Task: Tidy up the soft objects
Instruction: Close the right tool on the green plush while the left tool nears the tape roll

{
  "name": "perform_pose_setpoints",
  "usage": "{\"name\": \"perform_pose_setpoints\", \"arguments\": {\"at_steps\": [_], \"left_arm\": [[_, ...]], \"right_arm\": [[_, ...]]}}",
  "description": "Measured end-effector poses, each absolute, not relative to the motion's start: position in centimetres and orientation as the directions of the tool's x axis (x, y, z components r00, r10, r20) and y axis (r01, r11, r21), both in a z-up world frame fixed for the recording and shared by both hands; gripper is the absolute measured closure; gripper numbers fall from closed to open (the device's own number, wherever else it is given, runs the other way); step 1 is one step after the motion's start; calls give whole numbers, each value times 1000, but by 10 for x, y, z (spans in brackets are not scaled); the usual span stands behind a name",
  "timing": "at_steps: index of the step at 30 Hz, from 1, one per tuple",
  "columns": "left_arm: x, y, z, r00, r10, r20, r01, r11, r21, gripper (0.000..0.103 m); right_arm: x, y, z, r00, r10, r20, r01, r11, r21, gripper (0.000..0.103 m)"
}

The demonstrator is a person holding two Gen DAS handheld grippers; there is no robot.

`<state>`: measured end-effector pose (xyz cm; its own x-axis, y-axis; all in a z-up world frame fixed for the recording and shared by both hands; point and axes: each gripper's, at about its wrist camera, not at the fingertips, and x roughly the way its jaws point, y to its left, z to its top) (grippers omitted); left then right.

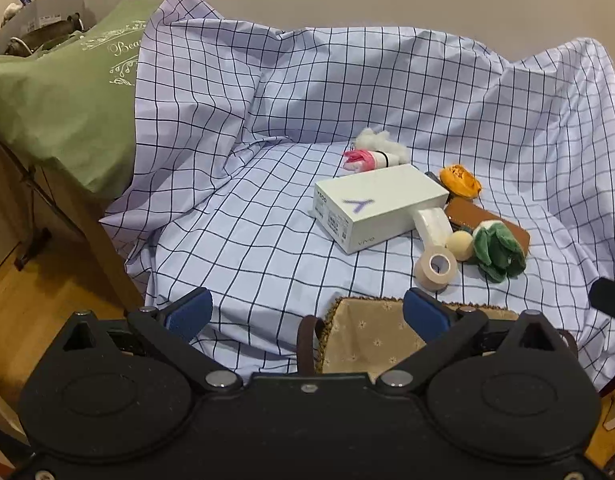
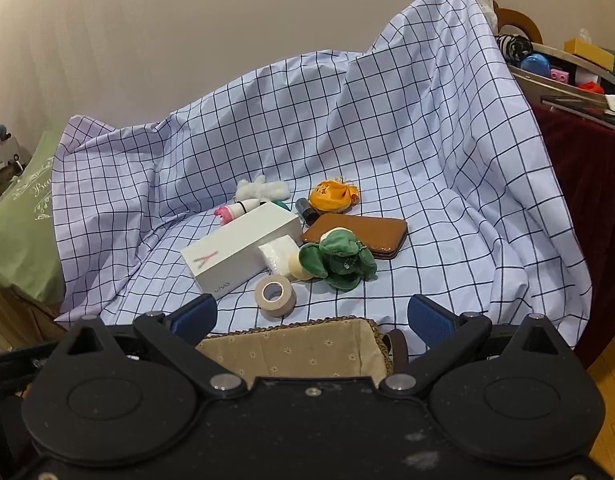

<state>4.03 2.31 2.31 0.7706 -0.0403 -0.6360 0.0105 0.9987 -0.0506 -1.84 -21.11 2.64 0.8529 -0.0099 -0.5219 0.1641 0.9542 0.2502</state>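
Both the left gripper and right gripper hover with fingers spread wide, holding nothing, above the lined basket. Beyond it on the checked cloth lie the green plush, orange plush and white fluff, around a white box.

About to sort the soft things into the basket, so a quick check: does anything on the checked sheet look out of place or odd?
Hard items sit among the soft ones: a white box, tape roll and brown wallet crowd the green plush. The basket looks empty.
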Motion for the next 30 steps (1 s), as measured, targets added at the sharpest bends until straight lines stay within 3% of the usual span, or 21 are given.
{"name": "perform_pose_setpoints", "arguments": {"at_steps": [15,25,30], "left_arm": [[86,19,-9,661,-86,-745,69,996,-54,4],[117,-14,-13,622,-181,-762,217,975,-55,4],[130,-31,-19,601,-223,-767,264,962,-73,4]], "right_arm": [[33,-233,-13,761,1,-649,232,933,274,1],[87,-250,-4,756,-21,-654,239,939,247,16],[118,-256,-5,752,-10,-659,246,932,267,16]]}}
